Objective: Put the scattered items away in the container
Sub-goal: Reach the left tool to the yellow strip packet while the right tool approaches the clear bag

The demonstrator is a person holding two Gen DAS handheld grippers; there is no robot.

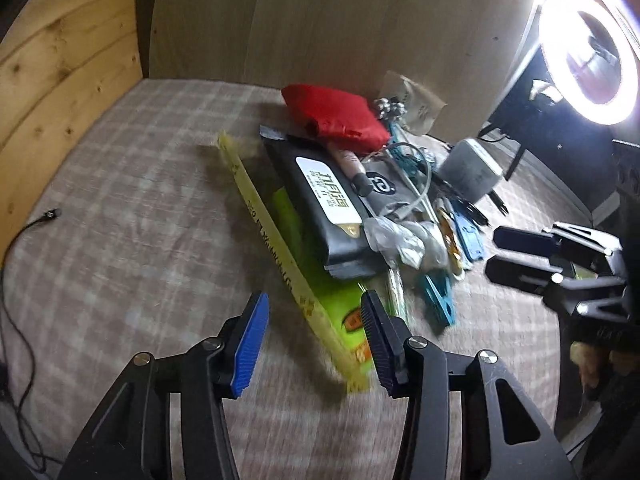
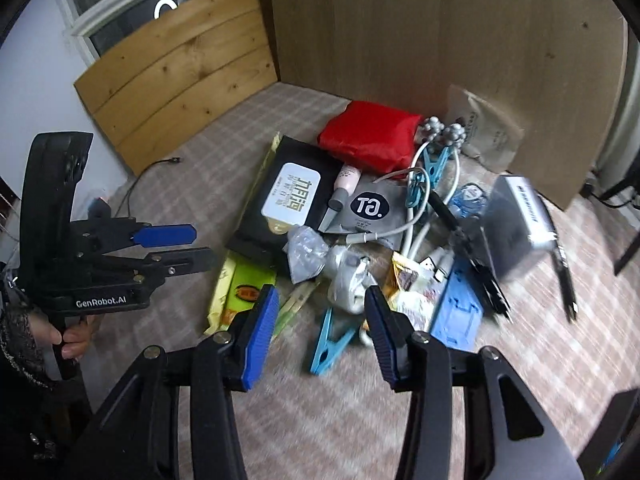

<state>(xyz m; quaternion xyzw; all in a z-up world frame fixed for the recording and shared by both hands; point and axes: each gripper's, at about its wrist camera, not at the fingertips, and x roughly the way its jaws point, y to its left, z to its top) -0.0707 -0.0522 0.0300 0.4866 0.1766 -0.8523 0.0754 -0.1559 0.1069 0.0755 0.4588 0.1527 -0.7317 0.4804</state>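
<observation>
Checked cloth [image 2: 328, 420] underfoot, wooden boards [image 2: 180, 80] behind, ring light [image 1: 588, 58] glaring right. Heaped mid-cloth: red pouch [image 2: 370, 140], black packet [image 2: 288, 196], blue clothespin [image 2: 330, 344], green packet [image 1: 320, 280] half buried. Container nowhere visible. Edges motion-blurred. Left gripper [image 1: 314, 344] and right gripper [image 2: 320, 332] both part-spread, pinching nothing.

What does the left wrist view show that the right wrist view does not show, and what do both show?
Only the left wrist view shows the lit ring light at the upper right.

Only the right wrist view shows the window behind the pine board, and a person's hand holding the left hand-held gripper.

Both show the red pouch, the black packet with a white label, the green packet, a blue clothes peg and the checked cloth.
</observation>
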